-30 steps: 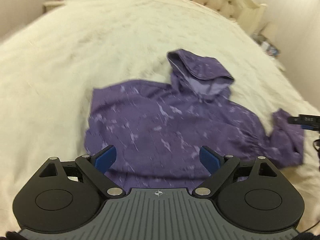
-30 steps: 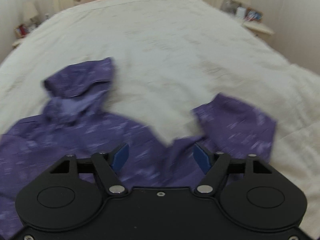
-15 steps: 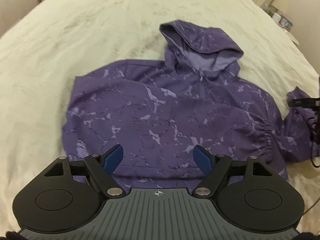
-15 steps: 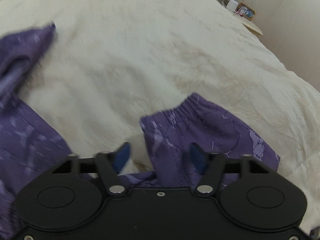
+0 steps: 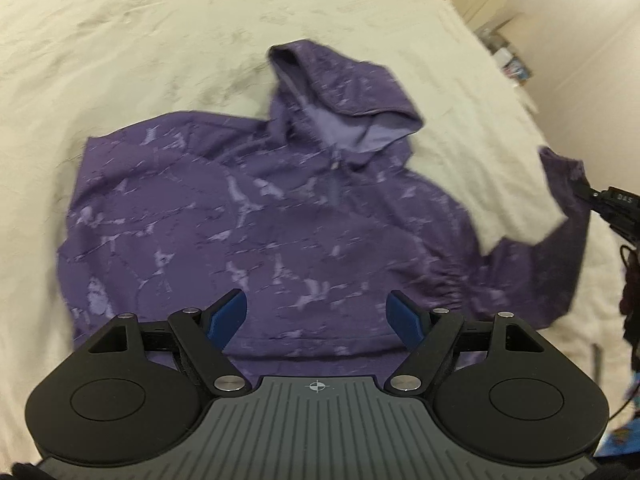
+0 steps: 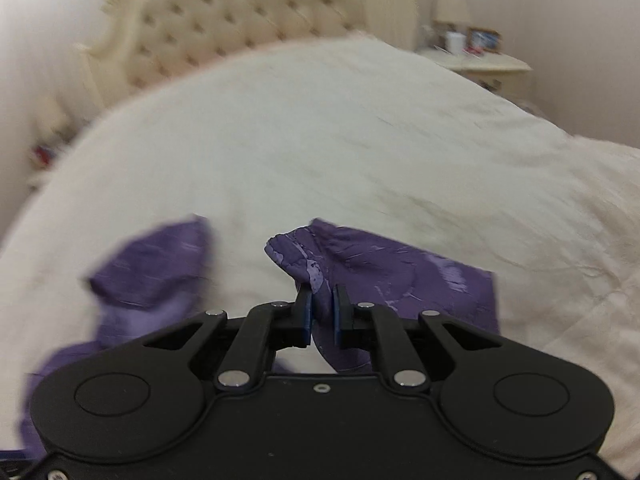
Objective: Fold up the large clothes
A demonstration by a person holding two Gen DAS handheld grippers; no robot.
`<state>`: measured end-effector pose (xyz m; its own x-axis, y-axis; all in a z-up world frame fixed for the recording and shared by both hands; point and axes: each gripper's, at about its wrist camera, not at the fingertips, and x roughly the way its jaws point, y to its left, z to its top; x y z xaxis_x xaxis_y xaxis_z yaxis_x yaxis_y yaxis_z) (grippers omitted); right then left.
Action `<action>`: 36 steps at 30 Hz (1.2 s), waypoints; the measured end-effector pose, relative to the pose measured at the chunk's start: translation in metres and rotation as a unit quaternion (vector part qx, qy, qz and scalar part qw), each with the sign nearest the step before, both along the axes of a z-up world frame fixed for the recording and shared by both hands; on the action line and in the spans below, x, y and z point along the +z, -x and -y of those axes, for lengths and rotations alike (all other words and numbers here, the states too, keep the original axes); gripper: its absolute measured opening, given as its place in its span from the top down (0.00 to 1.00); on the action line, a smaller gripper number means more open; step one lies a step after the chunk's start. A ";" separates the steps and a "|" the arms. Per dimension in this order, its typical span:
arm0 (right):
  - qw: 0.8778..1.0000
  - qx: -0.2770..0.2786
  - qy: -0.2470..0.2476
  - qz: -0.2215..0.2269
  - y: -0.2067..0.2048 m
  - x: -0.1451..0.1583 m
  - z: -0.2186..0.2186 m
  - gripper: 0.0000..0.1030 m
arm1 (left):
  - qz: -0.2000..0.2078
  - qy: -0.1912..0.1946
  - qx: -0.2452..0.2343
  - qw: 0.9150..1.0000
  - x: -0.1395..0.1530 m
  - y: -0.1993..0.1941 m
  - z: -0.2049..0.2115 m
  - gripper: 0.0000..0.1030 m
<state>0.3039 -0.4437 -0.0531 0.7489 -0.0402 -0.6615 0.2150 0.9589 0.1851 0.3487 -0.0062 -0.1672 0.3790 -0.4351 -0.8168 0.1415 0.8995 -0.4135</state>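
Hoodie: purple hoodie (image 5: pixel 256 216) spread front-up on the cream bed (image 5: pixel 120 40), centre of the left wrist frame, hood (image 5: pixel 348 92) toward the upper middle.
Sleeve: sleeve (image 6: pixel 380 272) lifted off the bed at right of the left wrist frame.
Left claw: left claw (image 5: pixel 318 314) released, fingers wide apart above the hem, nothing between them.
Right claw: right claw (image 6: pixel 322 312) clenched on the sleeve's cuff end, lower centre of its frame.
Background: tufted headboard (image 6: pixel 240 20), upper left.

A purple hoodie (image 5: pixel 256 216) with pale lilac marbling and lining lies on a cream bedspread (image 5: pixel 120 40).
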 end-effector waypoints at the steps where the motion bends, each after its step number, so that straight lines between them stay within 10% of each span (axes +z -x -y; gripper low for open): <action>1: 1.000 0.015 -0.007 0.012 0.008 0.009 -0.013 0.84 | 0.001 0.011 -0.003 1.000 0.003 -0.001 -0.001 0.26; 12: 0.985 0.173 -0.002 0.003 0.059 -0.008 -0.169 0.84 | -0.039 0.195 -0.038 0.979 0.021 -0.023 0.000 0.26; 25: 0.969 0.241 0.043 -0.037 0.107 -0.049 -0.249 0.84 | -0.173 0.261 0.022 0.950 -0.052 -0.034 -0.001 0.34; 28: 0.969 0.242 0.042 -0.038 0.109 -0.053 -0.257 0.81 | -0.155 0.238 0.033 0.958 -0.052 -0.033 -0.008 0.86; 36: 0.971 0.234 0.008 -0.040 0.112 -0.056 -0.256 0.46 | -0.010 0.132 -0.033 0.991 0.008 -0.038 -0.043 0.87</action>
<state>0.1920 -0.1872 -0.1089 0.6331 0.2818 -0.7209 -0.2323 0.9576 0.1703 0.3867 0.0370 -0.1597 0.3277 -0.6575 -0.6785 0.1863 0.7490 -0.6358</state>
